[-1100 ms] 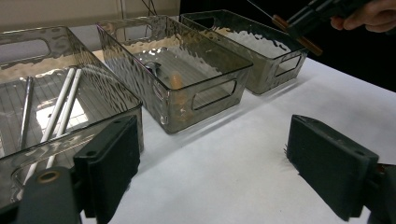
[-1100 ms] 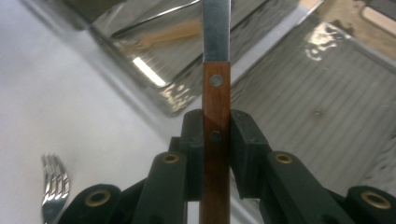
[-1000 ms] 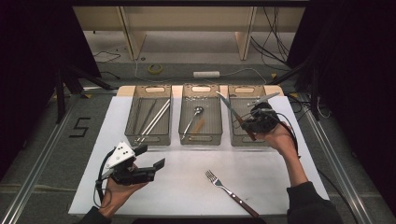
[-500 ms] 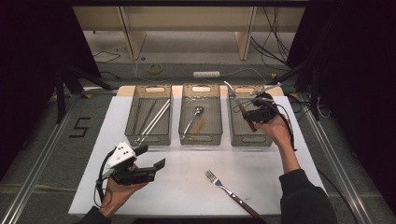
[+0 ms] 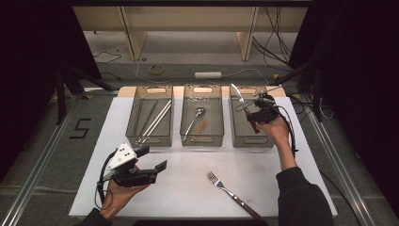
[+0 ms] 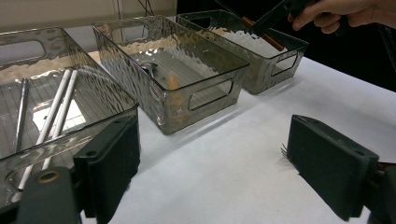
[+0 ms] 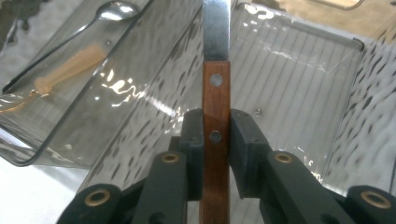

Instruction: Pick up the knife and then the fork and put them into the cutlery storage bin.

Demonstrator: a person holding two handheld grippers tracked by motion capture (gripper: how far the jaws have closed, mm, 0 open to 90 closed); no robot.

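over the right bin (image 5: 251, 140) right gripper (image 5: 254, 114) clamps a knife (image 7: 215, 107), spoon (image 5: 195, 120) in middle bin (image 5: 202, 139), left gripper (image 5: 149, 160) released

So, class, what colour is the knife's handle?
Reddish-brown wood with two silver rivets on the knife handle, clearest in the right gripper view.

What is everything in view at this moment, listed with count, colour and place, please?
bins: three, clear smoky plastic, in a row at the mat's far side.
chopsticks: a few, white and metal, left bin.
spoon: one, silver, middle bin, beside a small tan piece.
knife: one, brown wooden handle, steel blade, held over the right bin.
fork: one, silver with brown handle, on the mat, near side.
mat: one, white, on the table.
left gripper: black, open, low over the mat.
right gripper: black, shut on the knife handle.
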